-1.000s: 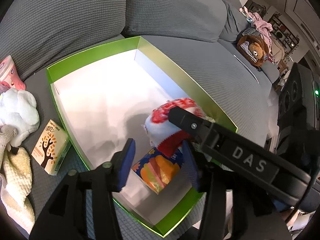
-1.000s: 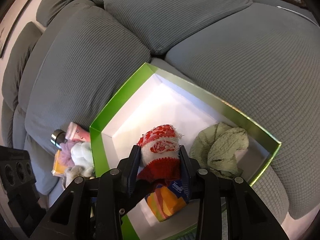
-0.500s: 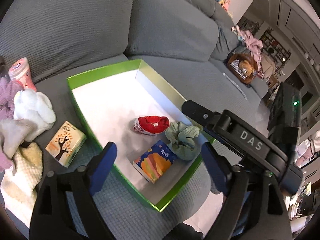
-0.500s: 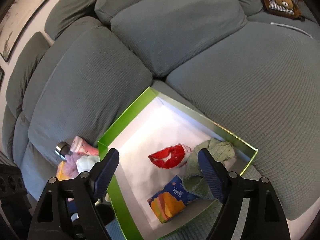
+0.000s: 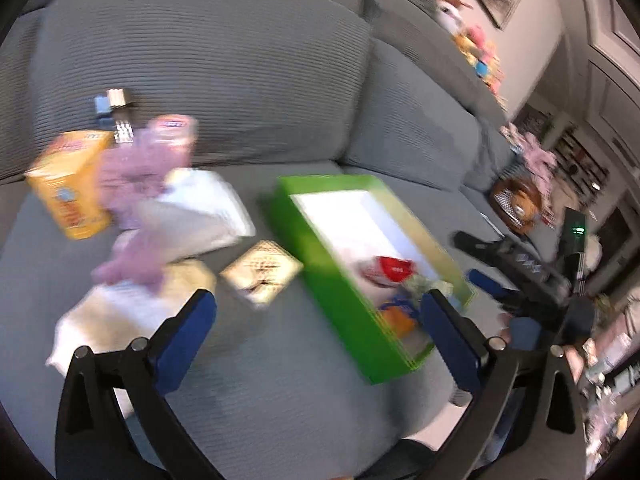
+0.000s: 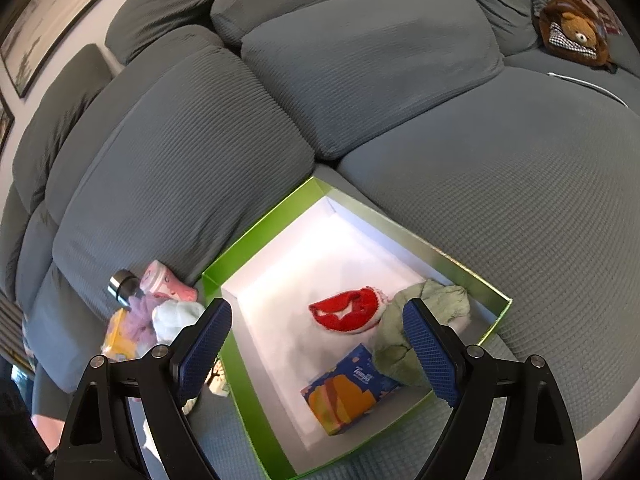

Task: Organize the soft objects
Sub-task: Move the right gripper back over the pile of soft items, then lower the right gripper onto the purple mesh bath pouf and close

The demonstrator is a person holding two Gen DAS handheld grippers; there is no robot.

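Observation:
A green box with a white floor (image 6: 256, 236) (image 5: 340, 292) lies on the grey sofa seat. Inside it are a red-and-white sock (image 6: 348, 314) (image 5: 394, 270), a crumpled pale-green cloth (image 6: 424, 320) and a blue-orange tissue pack (image 6: 348, 388). My right gripper (image 6: 316, 348) hangs open above the box with nothing between its fingers. My left gripper (image 5: 316, 332) is over the seat left of the box, jaws opening wide and empty. A blurred pile lies beyond it: purple fluffy cloth (image 5: 132, 184), white cloth (image 5: 200, 208), cream towel (image 5: 120, 312), small tissue pack (image 5: 262, 272).
An orange carton (image 5: 68, 184), a pink cup (image 6: 164, 282) and a dark metal-capped bottle (image 6: 122, 286) stand against the back cushion left of the box. A teddy-bear bag (image 6: 572, 32) lies far right on the sofa. My right gripper shows at the left wrist view's right edge.
The right gripper let go of the red sock and rose; the sock now lies in the box. The left gripper opened, drew back and swung left toward the pile of cloths.

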